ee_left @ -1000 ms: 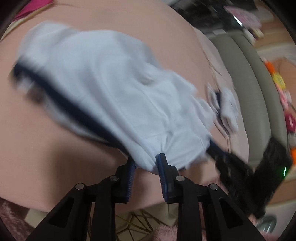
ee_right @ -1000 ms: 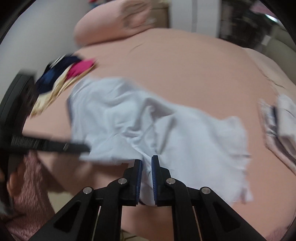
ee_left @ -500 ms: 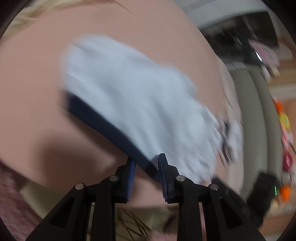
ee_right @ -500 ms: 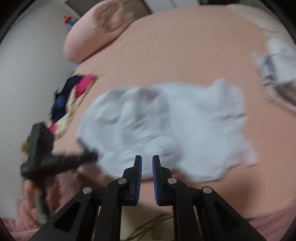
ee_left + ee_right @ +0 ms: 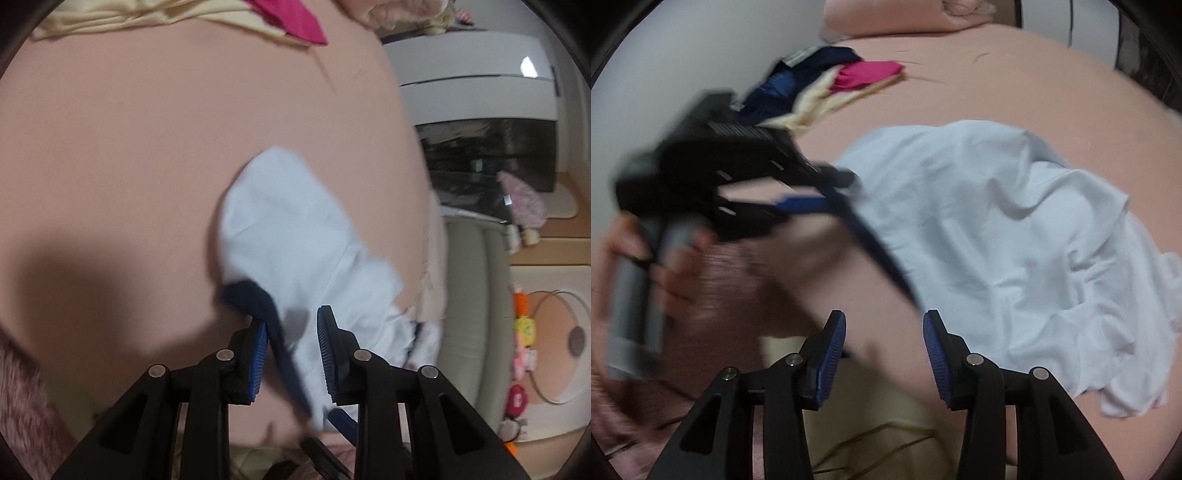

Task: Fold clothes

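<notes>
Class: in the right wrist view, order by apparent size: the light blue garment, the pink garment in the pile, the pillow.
1. light blue garment, clearly largest.
2. pillow, cut off by the frame and farther away, so unsure.
3. pink garment, partly hidden in the pile.

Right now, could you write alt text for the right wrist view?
A pale blue garment with a navy band lies rumpled on a pink bed. The right hand-held gripper is opening, nothing between its fingers; the left hand-held gripper holds the band.

Bedroom, as I saw it from the wrists.
A pink bed sheet [image 5: 147, 147] filled my view; beside it stood a grey-green sofa [image 5: 476, 295], a white cabinet [image 5: 476, 92] and a plain white wall [image 5: 683, 48].
</notes>
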